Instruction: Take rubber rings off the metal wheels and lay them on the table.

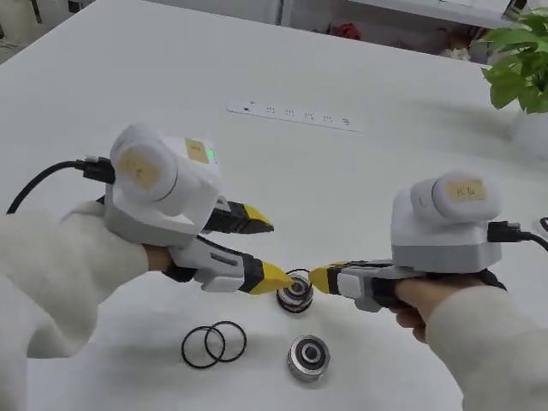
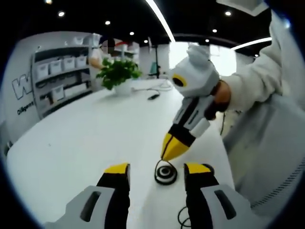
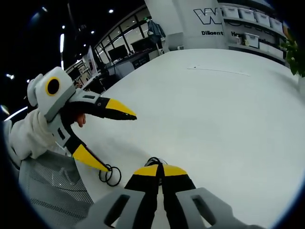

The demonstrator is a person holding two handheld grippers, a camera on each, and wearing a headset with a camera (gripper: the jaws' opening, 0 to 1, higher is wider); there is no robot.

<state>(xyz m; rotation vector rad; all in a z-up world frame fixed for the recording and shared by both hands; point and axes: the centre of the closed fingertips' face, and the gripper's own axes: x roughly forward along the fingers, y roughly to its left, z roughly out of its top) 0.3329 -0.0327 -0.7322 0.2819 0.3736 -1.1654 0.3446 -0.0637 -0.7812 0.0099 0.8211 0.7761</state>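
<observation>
The left claw [image 1: 266,248] is spread wide, its lower tip down beside the wheel [image 1: 295,295] near the front of the desk [image 1: 171,103]. The right claw [image 1: 321,278] is pressed together at the wheel's other side and seems to pinch the edge of the thin rubber ring [image 1: 293,273], which looks partly raised off the rim. How firm that pinch is cannot be made out.

The main risk is that the ring slips free. It is thin and stretchy, and the right claw has only its very tips on it, so a quick pull would likely let it snap back onto the wheel or flick away across the desk.

The wheel itself is a second worry. Nothing clamps it, since the left claw only rests next to it with its jaws apart. If the ring drags on the rim, the whole wheel may lift or skid along with it, then drop and roll.

A sliding wheel could also knock the second wheel [image 1: 308,356] just in front of it, or disturb the two loose rings [image 1: 214,343] already lying on the desk beside the left claw.

The two claws' tips sit very near each other across the wheel, so a careless twist might make them bump and shake the pinch loose
</observation>
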